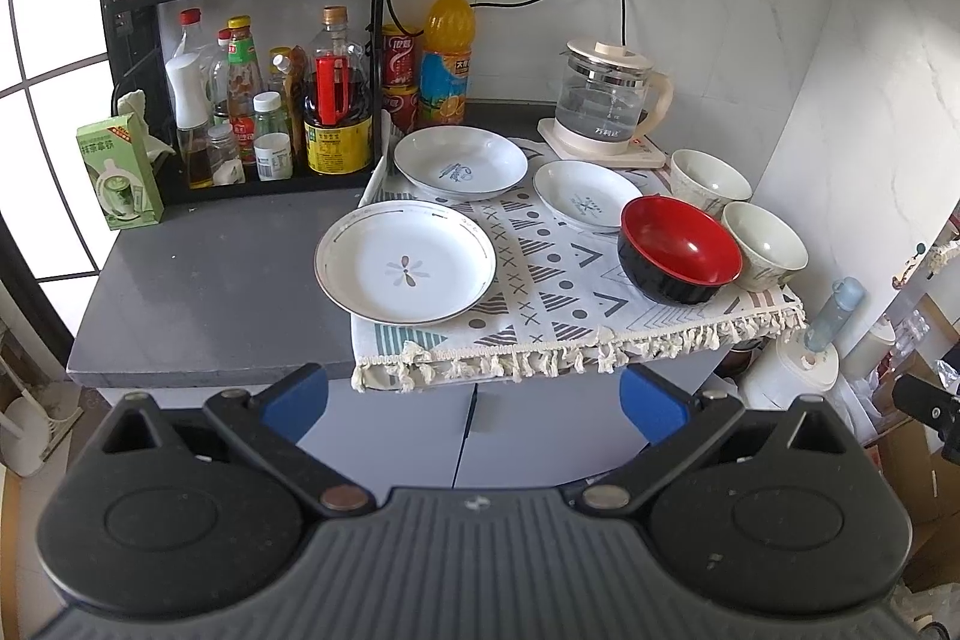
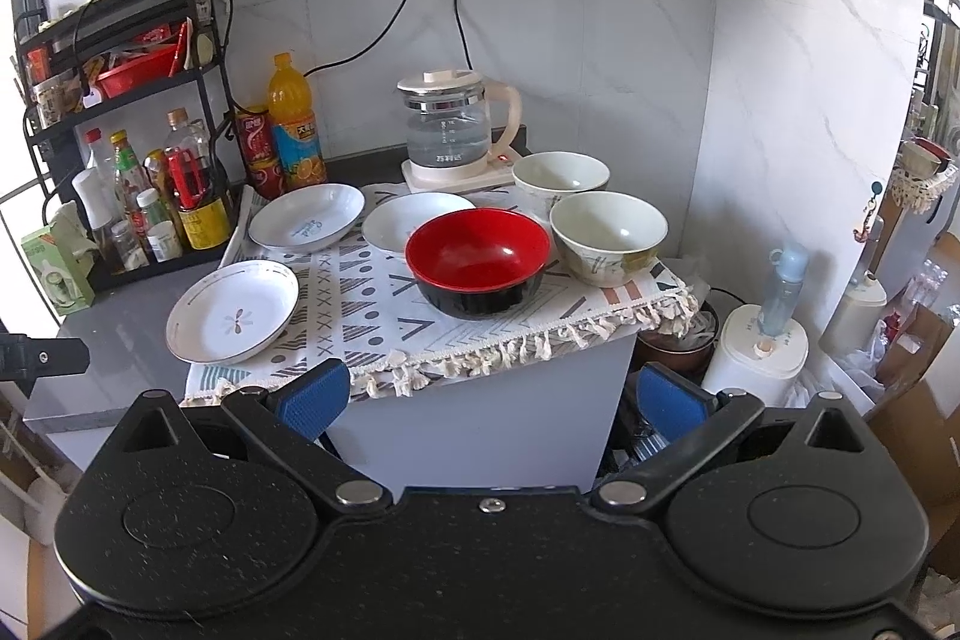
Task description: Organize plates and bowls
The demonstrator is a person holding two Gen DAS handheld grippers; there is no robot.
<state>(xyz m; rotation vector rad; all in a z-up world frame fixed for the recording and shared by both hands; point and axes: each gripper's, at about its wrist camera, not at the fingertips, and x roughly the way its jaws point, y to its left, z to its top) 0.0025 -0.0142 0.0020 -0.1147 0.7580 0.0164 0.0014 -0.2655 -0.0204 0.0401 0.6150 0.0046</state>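
Dishes (image 1: 405, 262) beyond both spread grippers (image 1: 474, 394)

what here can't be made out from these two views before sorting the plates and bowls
- Small plate: right wrist view, its near edge is hidden behind the red bowl.
- Far pale bowl: right wrist view, lower wall covered by the near pale bowl.
- Plate motif: both views, blue print too small to read.
- Bottle labels on the rack: too small and crowded.

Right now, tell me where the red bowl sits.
The red bowl sits on the patterned cloth near its front right, touching the nearer cream bowl on its right, with a white plate behind it.
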